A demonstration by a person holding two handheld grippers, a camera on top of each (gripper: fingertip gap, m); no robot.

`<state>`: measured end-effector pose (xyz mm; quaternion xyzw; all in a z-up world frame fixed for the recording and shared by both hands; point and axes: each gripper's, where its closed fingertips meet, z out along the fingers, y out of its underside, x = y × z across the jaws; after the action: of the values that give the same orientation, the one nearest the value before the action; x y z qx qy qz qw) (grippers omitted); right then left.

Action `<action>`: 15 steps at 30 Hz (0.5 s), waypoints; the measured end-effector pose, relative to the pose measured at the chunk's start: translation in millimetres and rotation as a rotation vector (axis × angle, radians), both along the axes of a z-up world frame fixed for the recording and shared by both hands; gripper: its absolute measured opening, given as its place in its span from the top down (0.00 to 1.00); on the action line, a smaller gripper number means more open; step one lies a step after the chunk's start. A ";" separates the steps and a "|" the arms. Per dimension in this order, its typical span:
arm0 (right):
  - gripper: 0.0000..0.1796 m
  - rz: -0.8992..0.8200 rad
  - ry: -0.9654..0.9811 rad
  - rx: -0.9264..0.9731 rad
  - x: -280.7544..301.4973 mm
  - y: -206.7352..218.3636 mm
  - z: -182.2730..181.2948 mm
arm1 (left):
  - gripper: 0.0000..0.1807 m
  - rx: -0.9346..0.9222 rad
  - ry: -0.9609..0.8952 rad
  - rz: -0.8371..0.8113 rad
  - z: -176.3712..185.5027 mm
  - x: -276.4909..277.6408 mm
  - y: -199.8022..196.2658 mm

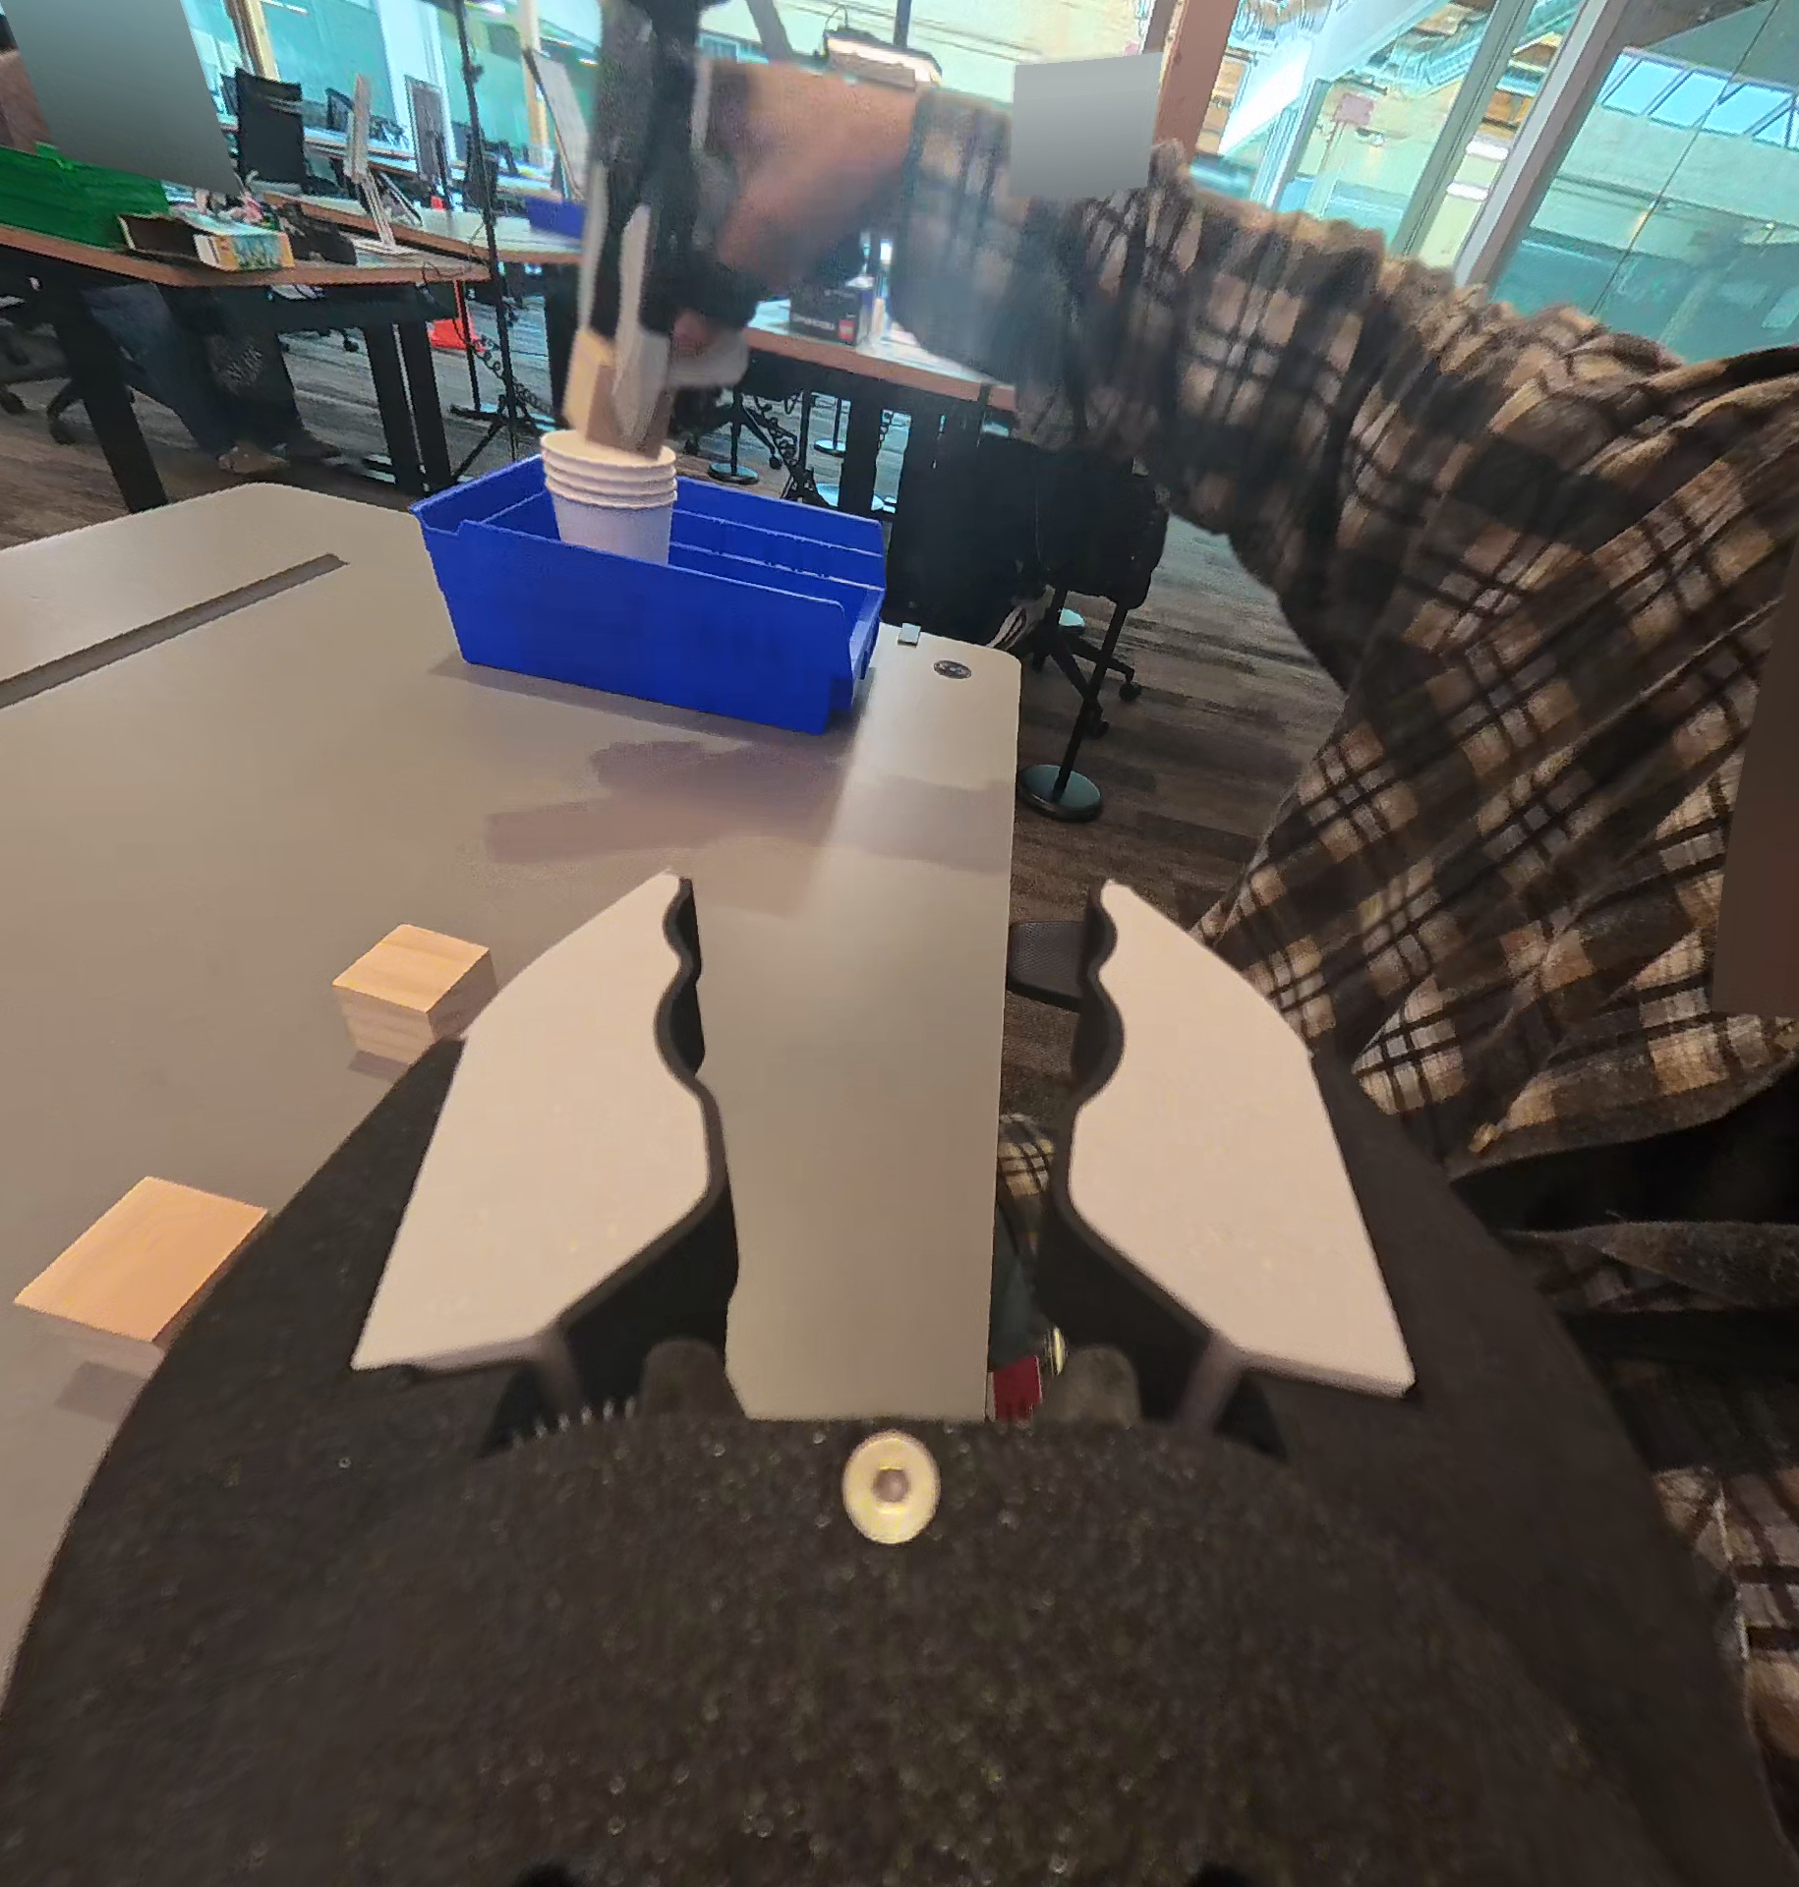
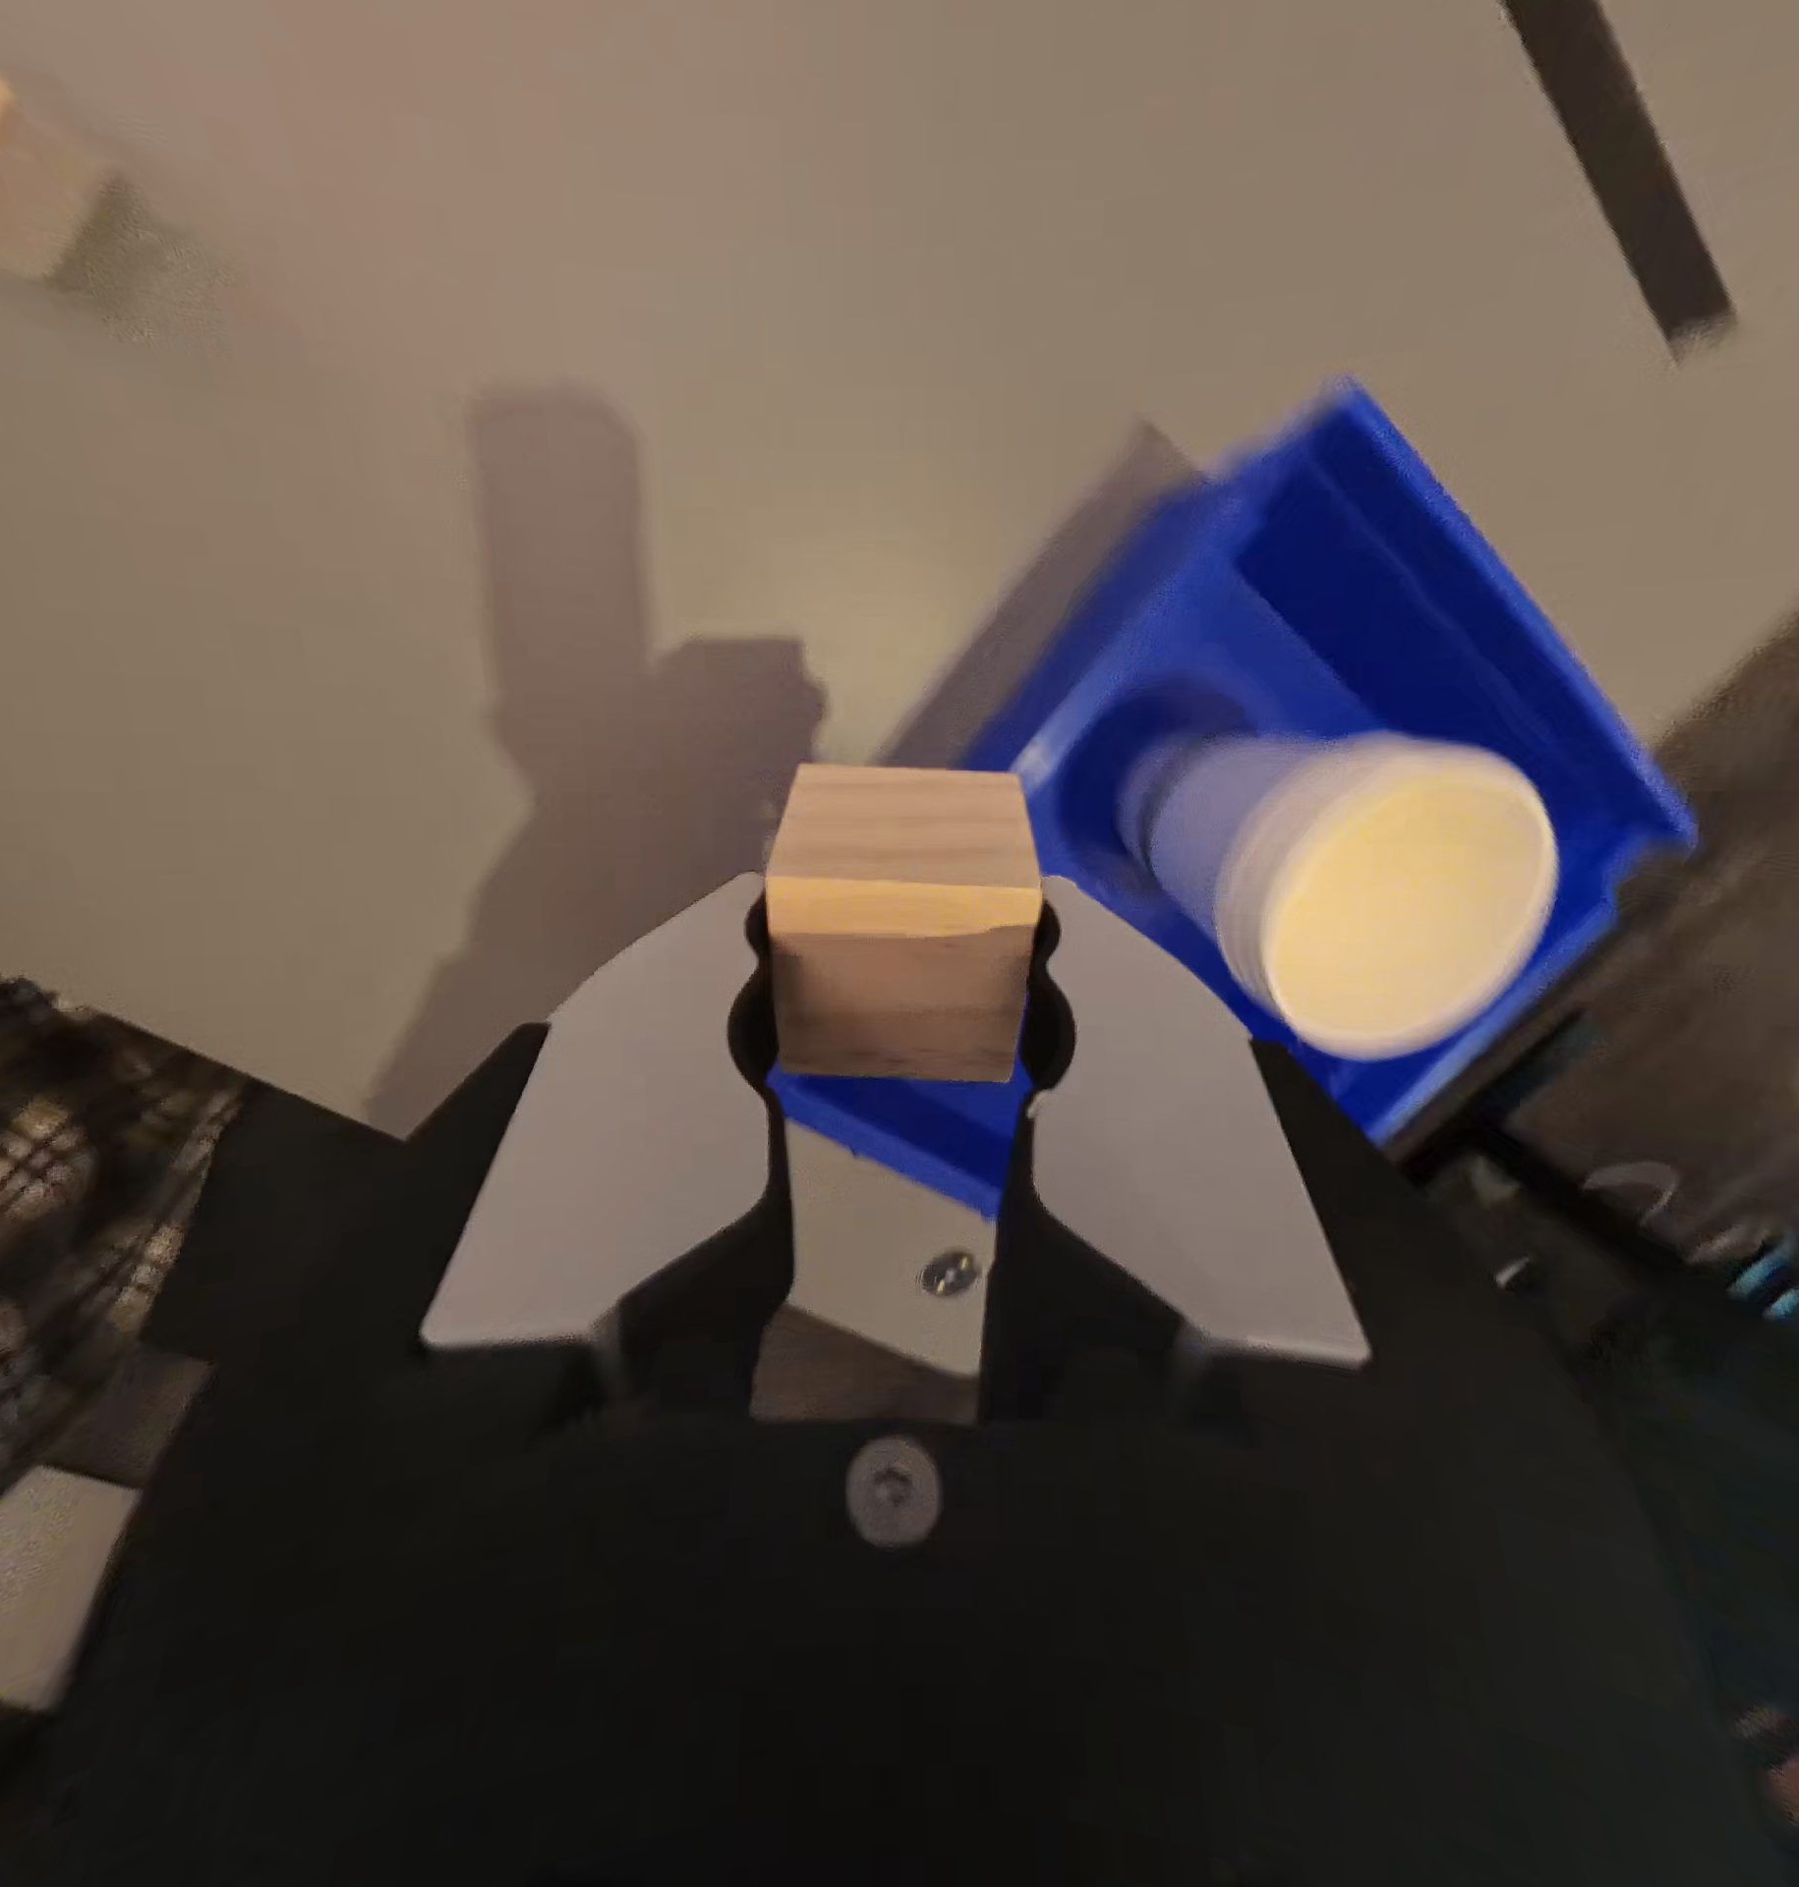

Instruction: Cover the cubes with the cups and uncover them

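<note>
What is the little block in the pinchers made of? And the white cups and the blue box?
The cube looks like bare wood: pale tan with grain lines, no paint. The cups look like white paper, matte with thin stacked rims, though thin plastic is possible. The bin looks like moulded plastic: solid blue, smooth, slightly shiny.

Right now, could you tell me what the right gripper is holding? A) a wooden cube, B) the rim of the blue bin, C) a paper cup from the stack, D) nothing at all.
A: the right gripper is shut on a wooden cube, held in the air near the stacked cups that stand in the blue bin.
</note>
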<state>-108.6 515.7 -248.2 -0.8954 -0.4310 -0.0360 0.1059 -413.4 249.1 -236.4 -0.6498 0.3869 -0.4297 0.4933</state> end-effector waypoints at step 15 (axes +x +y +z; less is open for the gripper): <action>0.75 -0.540 0.117 -0.090 168.1 -3.3 -77.9 | 0.62 0.021 -0.008 -0.006 7.8 -1.0 -7.2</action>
<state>59.5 512.3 -326.1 -0.9822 -0.1711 0.0078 0.0774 -414.3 241.9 -228.7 -0.6419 0.3913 -0.4296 0.5004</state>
